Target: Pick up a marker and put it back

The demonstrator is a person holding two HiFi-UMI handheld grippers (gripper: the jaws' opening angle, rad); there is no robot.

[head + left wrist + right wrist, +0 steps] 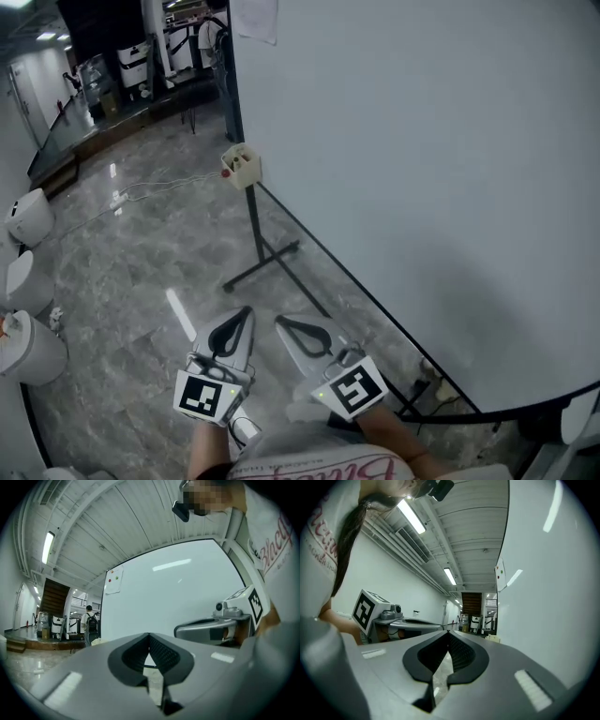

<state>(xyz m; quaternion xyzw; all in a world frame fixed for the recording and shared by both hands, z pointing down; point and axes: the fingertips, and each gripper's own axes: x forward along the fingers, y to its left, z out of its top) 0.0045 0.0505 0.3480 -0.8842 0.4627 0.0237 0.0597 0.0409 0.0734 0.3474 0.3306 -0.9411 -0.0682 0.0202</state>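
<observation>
No marker shows clearly in any view. A small beige box (pixel 241 166) with something red in it hangs at the lower left corner of the big whiteboard (pixel 422 169). My left gripper (pixel 247 311) and right gripper (pixel 279 322) are held side by side low over the floor, pointing toward the whiteboard's stand, well short of the box. In the left gripper view the left gripper (pixel 149 637) has its jaws together with nothing between them. The right gripper (pixel 448 633) in its own view is likewise shut and empty.
The whiteboard stands on a dark metal stand (pixel 267 258) with feet spread over the grey marble floor (pixel 141 272). A white cable (pixel 141 192) runs across the floor. White round machines (pixel 28 281) line the left edge. A person with a backpack (pixel 89 623) stands far off.
</observation>
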